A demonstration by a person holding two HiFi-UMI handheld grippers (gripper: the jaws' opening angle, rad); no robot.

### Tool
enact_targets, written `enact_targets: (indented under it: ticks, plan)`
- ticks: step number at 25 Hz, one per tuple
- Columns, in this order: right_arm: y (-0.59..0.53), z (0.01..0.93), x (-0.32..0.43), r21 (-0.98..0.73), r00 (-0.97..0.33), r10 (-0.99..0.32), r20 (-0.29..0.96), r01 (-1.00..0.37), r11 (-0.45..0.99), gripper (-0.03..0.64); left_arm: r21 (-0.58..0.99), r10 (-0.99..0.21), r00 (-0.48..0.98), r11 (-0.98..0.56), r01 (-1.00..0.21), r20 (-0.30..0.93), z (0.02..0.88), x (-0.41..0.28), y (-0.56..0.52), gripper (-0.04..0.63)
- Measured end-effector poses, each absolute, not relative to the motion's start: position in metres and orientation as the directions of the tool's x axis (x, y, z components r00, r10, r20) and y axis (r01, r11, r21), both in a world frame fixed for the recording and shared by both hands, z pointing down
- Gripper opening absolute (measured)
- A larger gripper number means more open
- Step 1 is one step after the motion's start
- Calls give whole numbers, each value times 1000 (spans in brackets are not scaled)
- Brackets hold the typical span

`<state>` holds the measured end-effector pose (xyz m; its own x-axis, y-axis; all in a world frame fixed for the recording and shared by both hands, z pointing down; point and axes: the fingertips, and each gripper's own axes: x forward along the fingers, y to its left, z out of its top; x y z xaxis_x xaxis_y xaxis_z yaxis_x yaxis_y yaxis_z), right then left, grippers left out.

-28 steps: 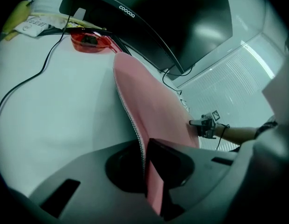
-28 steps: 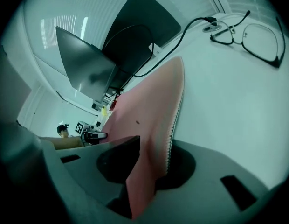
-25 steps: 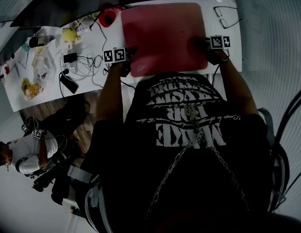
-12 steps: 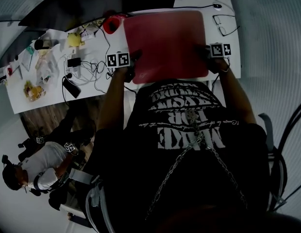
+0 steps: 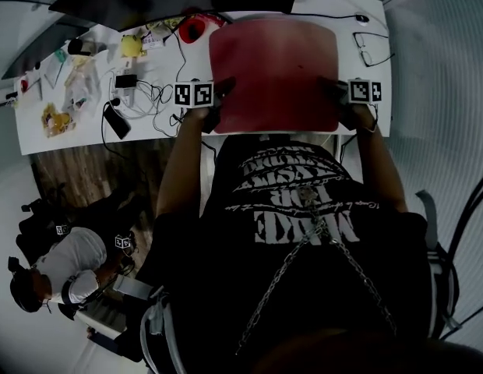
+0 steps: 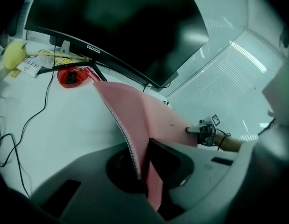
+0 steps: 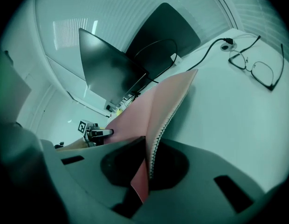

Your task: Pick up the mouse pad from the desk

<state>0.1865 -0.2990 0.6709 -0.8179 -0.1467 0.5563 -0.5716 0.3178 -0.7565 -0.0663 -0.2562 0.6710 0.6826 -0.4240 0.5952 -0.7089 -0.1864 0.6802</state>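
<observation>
At the bottom of the head view a person in a black printed T-shirt (image 5: 304,224) reaches both arms toward the white desk (image 5: 70,139). The left gripper (image 5: 220,98) (image 6: 144,169) has just been closing its jaws, which pinch the near left edge of the thin pink rectangular mouse pad with a stitched border (image 5: 274,72) (image 6: 135,111) (image 7: 158,108). The right gripper (image 5: 335,93) (image 7: 145,171) has likewise closed its jaws onto the near right edge. The pad hangs between them at upper centre, its near edge raised; whether its far edge clears the desk I cannot tell. Beyond it lie black-framed eyeglasses (image 5: 374,49) (image 7: 256,69) at upper right, a round red bowl (image 5: 193,28) (image 6: 72,76) at upper left and a black curved monitor (image 6: 135,27) behind.
</observation>
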Motion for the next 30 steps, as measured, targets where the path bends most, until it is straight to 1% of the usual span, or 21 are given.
enact_targets:
  ticks: [3, 8, 12, 18, 23, 30]
  plan:
    - [-290, 657, 182, -750, -818, -166, 551, -573, 330, 14, 682, -446, 687, -205, -702, 573, 657, -70, -246, 23]
    - [-267, 615, 173, -741, -807, -225, 546, -591, 319, 14, 722, -461, 737, -254, -643, 494, 617, -75, -226, 23]
    - [-246, 581, 162, -732, -798, -290, 528, -601, 321, 14, 715, -441, 765, -319, -622, 469, 586, -86, -219, 23]
    - [-217, 536, 135, -705, -778, -369, 508, -622, 340, 14, 663, -404, 794, -442, -604, 454, 541, -105, -217, 23]
    - [-202, 490, 117, -671, -781, -404, 476, -620, 407, 14, 613, -424, 786, -493, -617, 450, 508, -116, -213, 23]
    - [-196, 428, 111, -660, -825, -407, 392, -561, 500, 14, 580, -452, 791, -539, -611, 413, 453, -104, -210, 23]
